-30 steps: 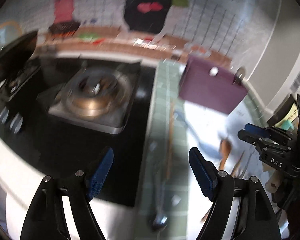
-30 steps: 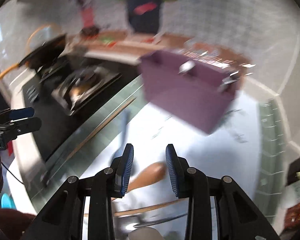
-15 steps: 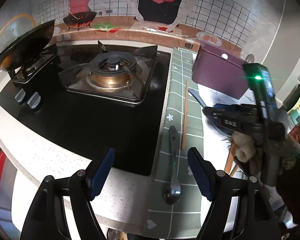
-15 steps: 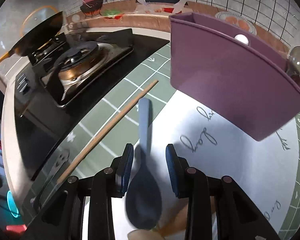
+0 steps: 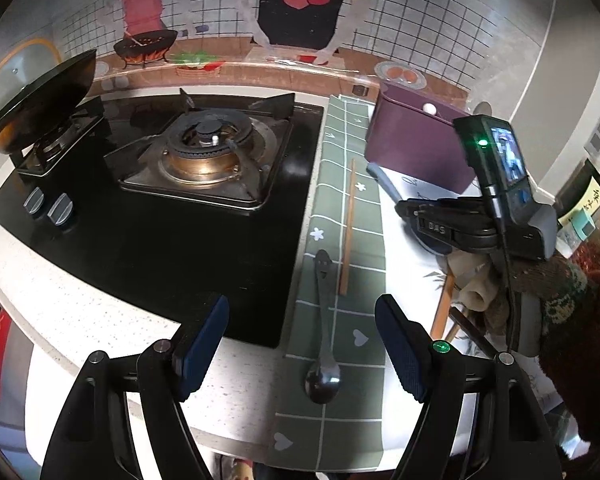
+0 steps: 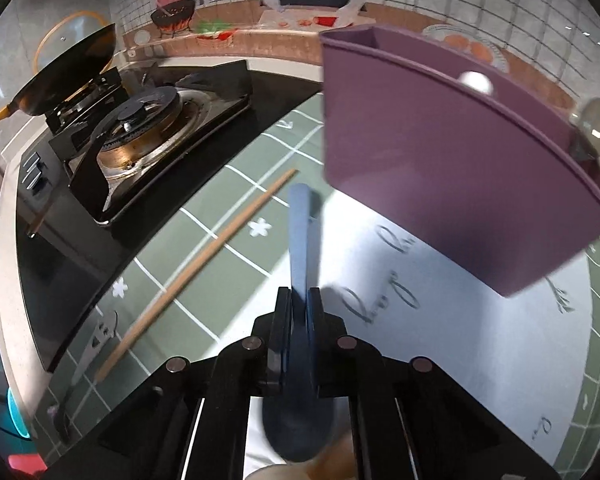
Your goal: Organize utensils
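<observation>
The right tongs (image 6: 299, 312) have just been closing and now clench the blue spoon (image 6: 300, 248) at its neck; its handle runs straight ahead along the tongs, pointing far toward the purple utensil holder (image 6: 440, 160), just beyond on the desk (image 5: 100, 320). The left tongs (image 5: 300, 348) hang spread wide, released, over the metal spoon (image 5: 324, 344), lying near-to-far beside a wooden chopstick (image 5: 348, 228).

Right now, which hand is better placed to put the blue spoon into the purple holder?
Right. Its fingers have just closed on the blue spoon, and the purple holder sits just ahead. The left gripper is open and empty, over the metal spoon.
</observation>
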`<state>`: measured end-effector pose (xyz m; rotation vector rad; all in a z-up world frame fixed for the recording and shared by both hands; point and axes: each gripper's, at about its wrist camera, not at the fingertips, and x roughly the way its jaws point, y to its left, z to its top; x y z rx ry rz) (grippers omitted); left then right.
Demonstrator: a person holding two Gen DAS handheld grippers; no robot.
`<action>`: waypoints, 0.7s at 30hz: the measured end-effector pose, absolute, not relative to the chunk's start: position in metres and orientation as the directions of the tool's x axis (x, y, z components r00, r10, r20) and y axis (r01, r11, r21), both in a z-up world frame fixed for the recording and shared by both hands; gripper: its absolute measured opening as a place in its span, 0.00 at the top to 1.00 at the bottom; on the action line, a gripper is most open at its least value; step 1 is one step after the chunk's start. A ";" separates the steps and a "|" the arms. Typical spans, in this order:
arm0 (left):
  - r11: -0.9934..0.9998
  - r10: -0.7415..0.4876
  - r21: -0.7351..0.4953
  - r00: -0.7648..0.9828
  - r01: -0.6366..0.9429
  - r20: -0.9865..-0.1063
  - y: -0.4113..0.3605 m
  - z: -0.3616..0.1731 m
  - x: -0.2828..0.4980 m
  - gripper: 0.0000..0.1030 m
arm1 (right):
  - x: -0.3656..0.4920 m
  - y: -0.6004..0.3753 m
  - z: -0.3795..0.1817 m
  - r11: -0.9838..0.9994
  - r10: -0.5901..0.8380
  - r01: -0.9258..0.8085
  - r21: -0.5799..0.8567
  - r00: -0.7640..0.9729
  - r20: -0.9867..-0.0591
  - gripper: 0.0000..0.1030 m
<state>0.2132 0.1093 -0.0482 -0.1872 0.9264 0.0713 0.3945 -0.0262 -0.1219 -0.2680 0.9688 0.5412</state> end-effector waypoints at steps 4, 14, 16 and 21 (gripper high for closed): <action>0.981 -0.058 -0.155 0.588 -0.117 -0.807 0.105 -0.054 0.220 0.27 | 0.384 -0.057 -0.113 0.863 0.328 -0.501 0.063 0.462 -0.824 0.94; 0.950 -0.192 -0.291 0.522 -0.115 -0.831 0.111 -0.096 0.251 0.27 | 0.339 -0.116 -0.097 0.907 0.300 -0.414 0.072 0.519 -0.801 0.94; 0.956 -0.197 -0.278 0.506 -0.090 -0.840 0.106 -0.102 0.258 0.28 | 0.334 -0.122 -0.095 0.911 0.294 -0.406 0.067 0.529 -0.796 0.94; 0.965 -0.207 -0.258 0.465 -0.048 -0.861 0.090 -0.113 0.271 0.29 | 0.322 -0.133 -0.089 0.924 0.279 -0.378 0.061 0.554 -0.784 0.94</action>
